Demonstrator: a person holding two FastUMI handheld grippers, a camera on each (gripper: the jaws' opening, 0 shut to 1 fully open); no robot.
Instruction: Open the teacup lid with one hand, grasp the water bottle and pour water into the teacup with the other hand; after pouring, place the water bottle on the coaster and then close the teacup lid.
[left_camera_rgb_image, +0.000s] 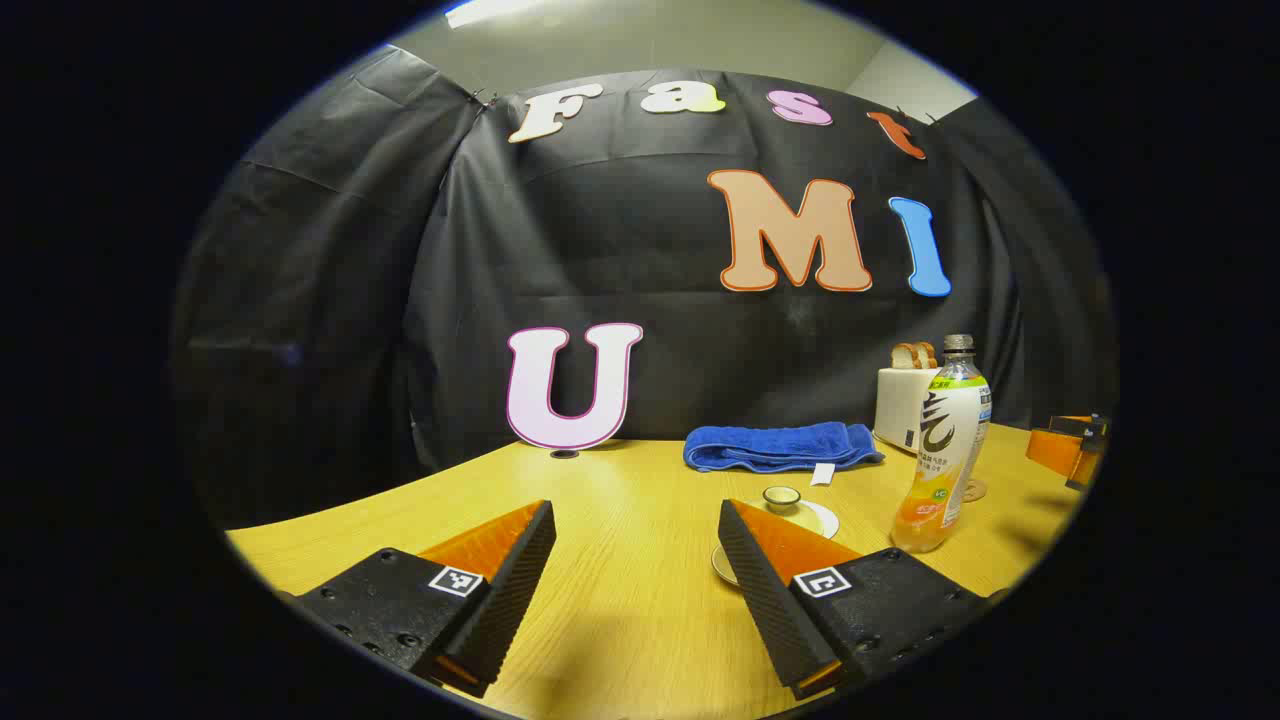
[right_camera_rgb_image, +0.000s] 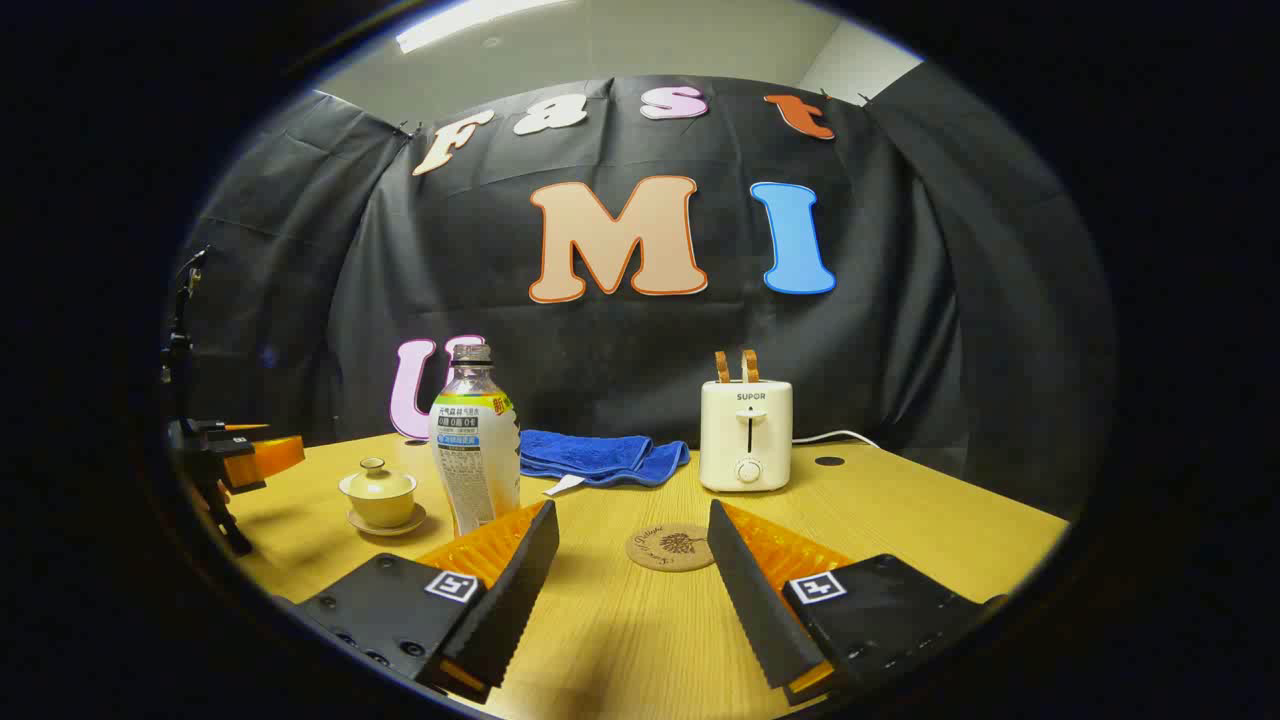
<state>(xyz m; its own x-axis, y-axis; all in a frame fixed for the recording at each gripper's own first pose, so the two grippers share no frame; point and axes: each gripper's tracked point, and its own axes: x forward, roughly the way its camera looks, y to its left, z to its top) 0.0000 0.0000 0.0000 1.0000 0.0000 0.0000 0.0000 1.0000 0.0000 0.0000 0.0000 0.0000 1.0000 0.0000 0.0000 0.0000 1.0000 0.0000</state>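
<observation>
Both grippers hang spread and empty above the yellow wood-grain worktop (right_camera_rgb_image: 930, 520), which suggests the task is at its start. The left gripper (left_camera_rgb_image: 636, 560) has its fingers wide apart and faces the small pale yellow-green lidded teacup on its saucer (right_camera_rgb_image: 379, 494), a fit position for lifting the lid, which sits on the cup. The right gripper (right_camera_rgb_image: 630, 565) is likewise open, and between its fingers, farther off, lies the round brown cork coaster (right_camera_rgb_image: 672, 547), kept bare as the landing place for the bottle. The clear plastic water bottle with a printed label and orange-tinted base (right_camera_rgb_image: 474, 445) stands upright just to the right of the teacup, near enough for a short pour, and seems to be without a cap, though that is hard to tell. Its closeness is also the likely hazard: a lid lifted sideways could knock it. Behind the teacup and to its right lies a folded blue towel (right_camera_rgb_image: 598, 455), and farther right a cream toaster with two slices of bread in it (right_camera_rgb_image: 746, 434), both well clear of the pouring path.
</observation>
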